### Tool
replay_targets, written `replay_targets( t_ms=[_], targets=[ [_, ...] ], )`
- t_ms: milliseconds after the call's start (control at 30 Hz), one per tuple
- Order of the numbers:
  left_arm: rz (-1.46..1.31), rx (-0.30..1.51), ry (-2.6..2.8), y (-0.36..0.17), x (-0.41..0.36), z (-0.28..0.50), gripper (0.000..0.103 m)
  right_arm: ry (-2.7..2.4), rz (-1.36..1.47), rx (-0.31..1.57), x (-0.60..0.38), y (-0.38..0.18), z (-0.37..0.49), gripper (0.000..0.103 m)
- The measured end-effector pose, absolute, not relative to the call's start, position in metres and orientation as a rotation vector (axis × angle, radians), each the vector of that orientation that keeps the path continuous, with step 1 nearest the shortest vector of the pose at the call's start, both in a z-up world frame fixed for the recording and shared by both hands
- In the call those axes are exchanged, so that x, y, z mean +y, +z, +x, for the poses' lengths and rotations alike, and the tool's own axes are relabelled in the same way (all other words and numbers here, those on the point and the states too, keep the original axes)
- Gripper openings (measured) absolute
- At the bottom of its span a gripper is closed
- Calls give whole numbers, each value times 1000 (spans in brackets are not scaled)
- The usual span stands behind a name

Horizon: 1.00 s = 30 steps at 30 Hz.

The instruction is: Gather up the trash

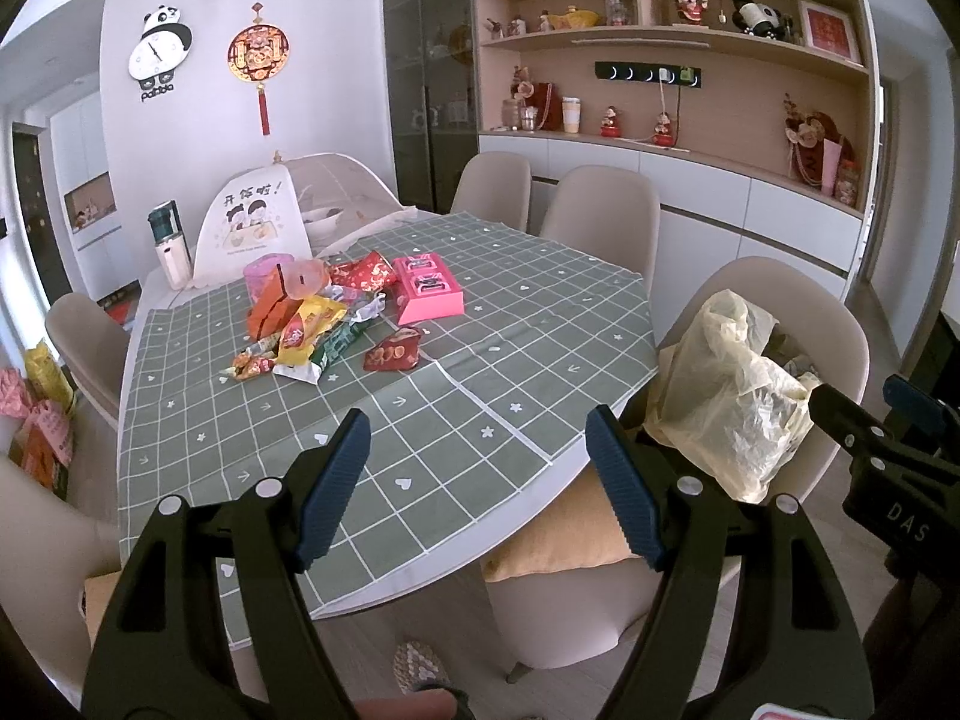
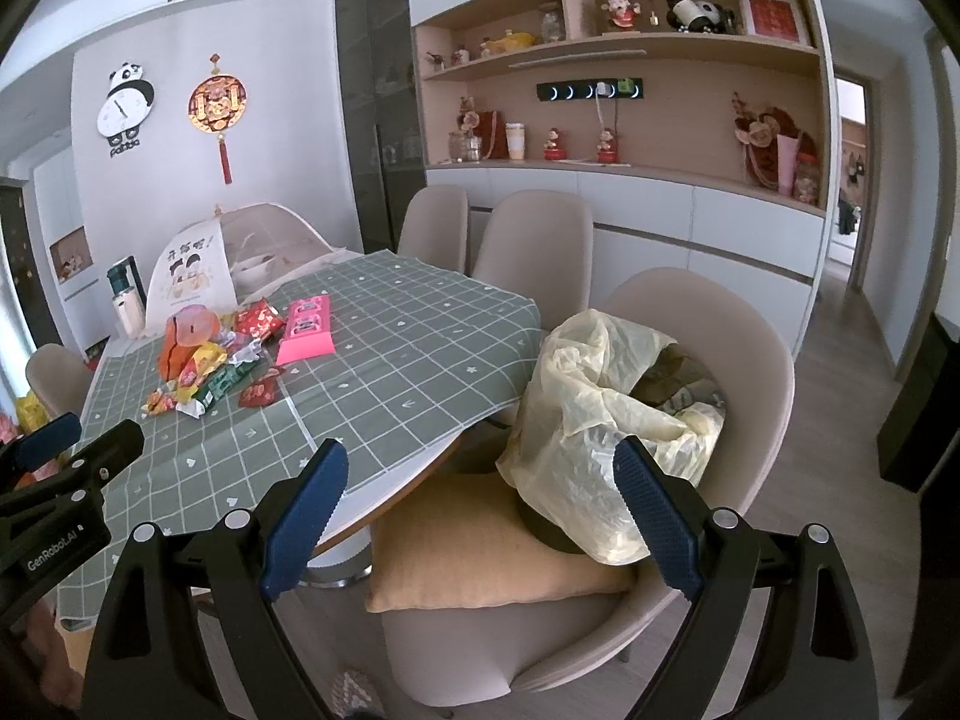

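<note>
Both the left gripper (image 1: 477,483) and right gripper (image 2: 480,516) hang spread and empty; the snack wrappers (image 1: 306,330) lie far ahead-left on the tablecloth (image 1: 420,396), the bin bag (image 2: 606,414) just ahead-right.

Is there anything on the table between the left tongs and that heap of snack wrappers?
No. In the left wrist view, only bare checked tablecloth lies between the open left tongs and the wrapper heap.
</note>
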State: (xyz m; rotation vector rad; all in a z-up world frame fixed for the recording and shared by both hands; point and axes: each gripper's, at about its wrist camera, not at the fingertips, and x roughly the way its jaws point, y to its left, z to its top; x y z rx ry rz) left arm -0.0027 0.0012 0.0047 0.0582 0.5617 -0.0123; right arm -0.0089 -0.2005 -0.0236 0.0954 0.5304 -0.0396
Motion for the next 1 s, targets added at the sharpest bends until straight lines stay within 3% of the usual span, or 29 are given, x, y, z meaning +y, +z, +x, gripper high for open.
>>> replay_targets(
  t_ms=[1000],
  targets=[
    [56,562,-13,4,0,-3,71,-43,102,529,-199,-24,-7,87]
  ],
)
